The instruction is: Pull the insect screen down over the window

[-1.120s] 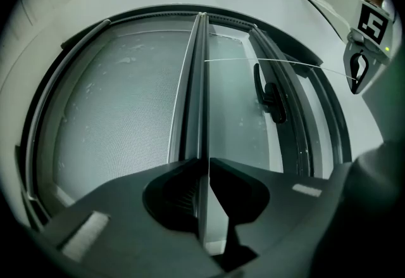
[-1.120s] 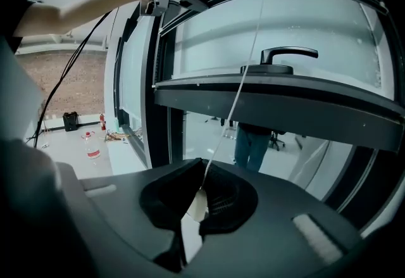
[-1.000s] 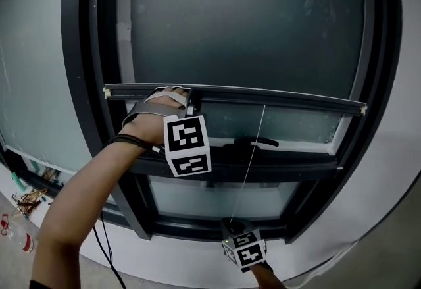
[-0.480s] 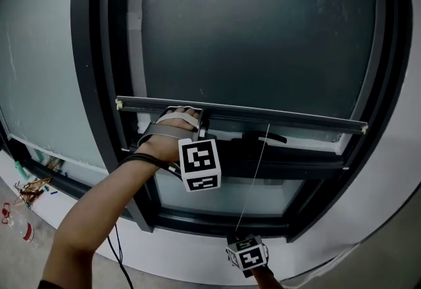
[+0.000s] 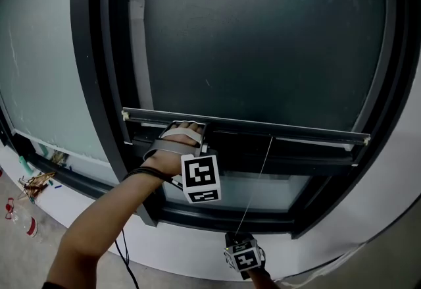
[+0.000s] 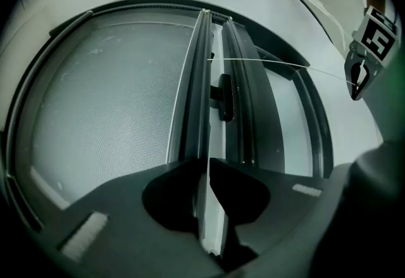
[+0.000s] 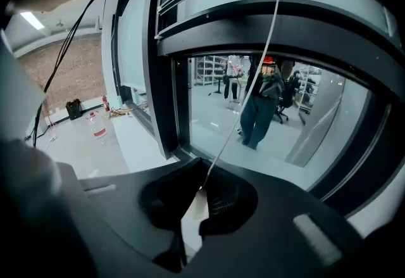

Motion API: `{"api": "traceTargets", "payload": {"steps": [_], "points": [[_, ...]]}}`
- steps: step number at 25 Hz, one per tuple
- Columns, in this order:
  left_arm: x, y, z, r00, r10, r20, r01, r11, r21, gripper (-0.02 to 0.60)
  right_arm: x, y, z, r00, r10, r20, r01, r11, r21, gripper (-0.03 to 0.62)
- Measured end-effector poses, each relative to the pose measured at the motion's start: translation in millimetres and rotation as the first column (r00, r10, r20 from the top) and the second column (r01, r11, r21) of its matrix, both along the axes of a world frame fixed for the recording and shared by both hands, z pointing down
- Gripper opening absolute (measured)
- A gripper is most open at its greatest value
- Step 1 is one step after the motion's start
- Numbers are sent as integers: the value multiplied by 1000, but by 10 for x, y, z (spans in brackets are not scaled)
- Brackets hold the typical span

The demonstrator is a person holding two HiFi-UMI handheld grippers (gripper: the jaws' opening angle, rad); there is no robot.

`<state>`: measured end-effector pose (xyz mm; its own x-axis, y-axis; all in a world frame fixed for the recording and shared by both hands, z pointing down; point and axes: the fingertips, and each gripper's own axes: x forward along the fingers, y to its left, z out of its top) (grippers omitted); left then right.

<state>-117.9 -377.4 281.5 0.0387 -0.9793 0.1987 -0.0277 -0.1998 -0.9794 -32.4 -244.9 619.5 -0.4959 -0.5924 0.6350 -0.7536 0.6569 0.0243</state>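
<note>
The dark insect screen (image 5: 263,37) covers most of the window. Its bottom bar (image 5: 302,134) lies level, just above the lower window frame (image 5: 217,215). My left gripper (image 5: 196,139) is shut on the left part of that bar; in the left gripper view the jaws (image 6: 208,166) pinch the bar's thin edge (image 6: 196,80). A thin white pull cord (image 5: 256,182) runs from the bar down to my right gripper (image 5: 238,238), low by the sill. In the right gripper view the jaws (image 7: 201,197) are shut on the cord's white end tab, and the cord (image 7: 253,80) is taut.
A black window handle (image 6: 226,96) sits beside the bar. The white sill (image 5: 197,241) runs below the frame. On the floor at left are a plastic bottle (image 5: 26,225) and some clutter (image 5: 33,182). A black cable (image 5: 122,248) hangs by my left arm. A person (image 7: 259,106) shows in the glass.
The screen's bottom bar has come down toward the lower frame and now hides the window handle in the head view. Both grippers moved down with it, keeping their hold.
</note>
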Motion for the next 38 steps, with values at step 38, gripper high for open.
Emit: {"api": "traceTargets", "payload": {"steps": [38], "points": [[-48,-279,1047,1000,17,-15,-18,999,-49,38,-106,-335,1033,996,52,-72,-51,999,12,6]]}}
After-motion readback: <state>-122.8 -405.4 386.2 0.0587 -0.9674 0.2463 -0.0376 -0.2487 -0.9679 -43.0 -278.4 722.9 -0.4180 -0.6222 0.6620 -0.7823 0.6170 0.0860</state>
